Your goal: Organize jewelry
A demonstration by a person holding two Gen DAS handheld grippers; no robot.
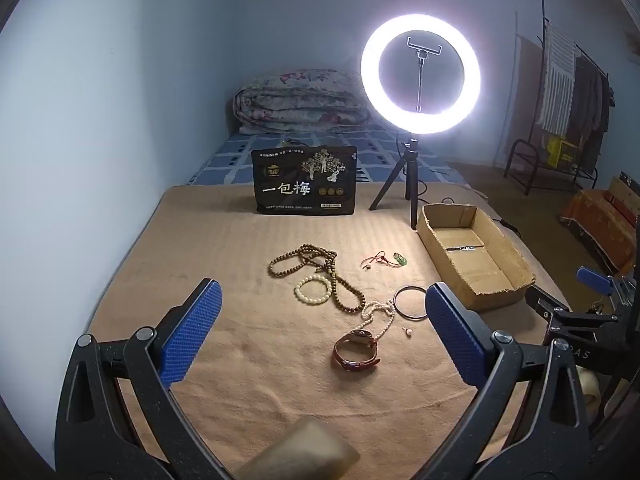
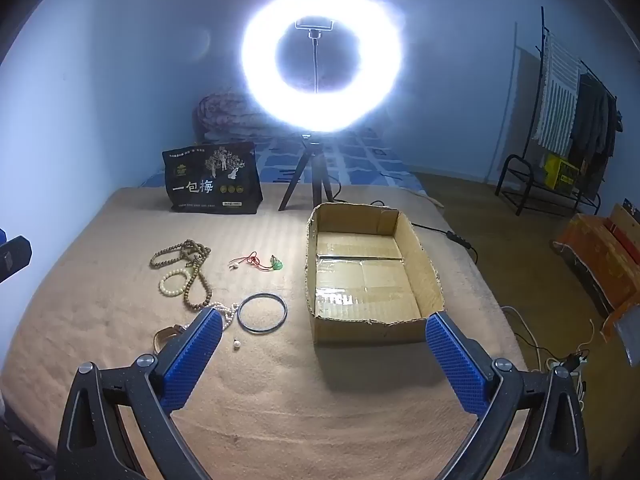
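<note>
- Left gripper (image 1: 322, 312), right gripper (image 2: 323, 332): fingers spread, nothing held.
- One cardboard box (image 2: 420, 264) noted at right.
- Two bead bracelets, one brown necklace (image 1: 320, 276), one bangle (image 2: 262, 313), one watch (image 1: 357, 350) counted left of it.

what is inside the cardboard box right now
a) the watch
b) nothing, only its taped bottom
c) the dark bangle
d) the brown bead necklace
b: the cardboard box shows only its taped bottom, while the jewelry lies on the blanket to its left.

Splayed right tongs (image 2: 324, 330) before cardboard box (image 2: 424, 264)
</note>
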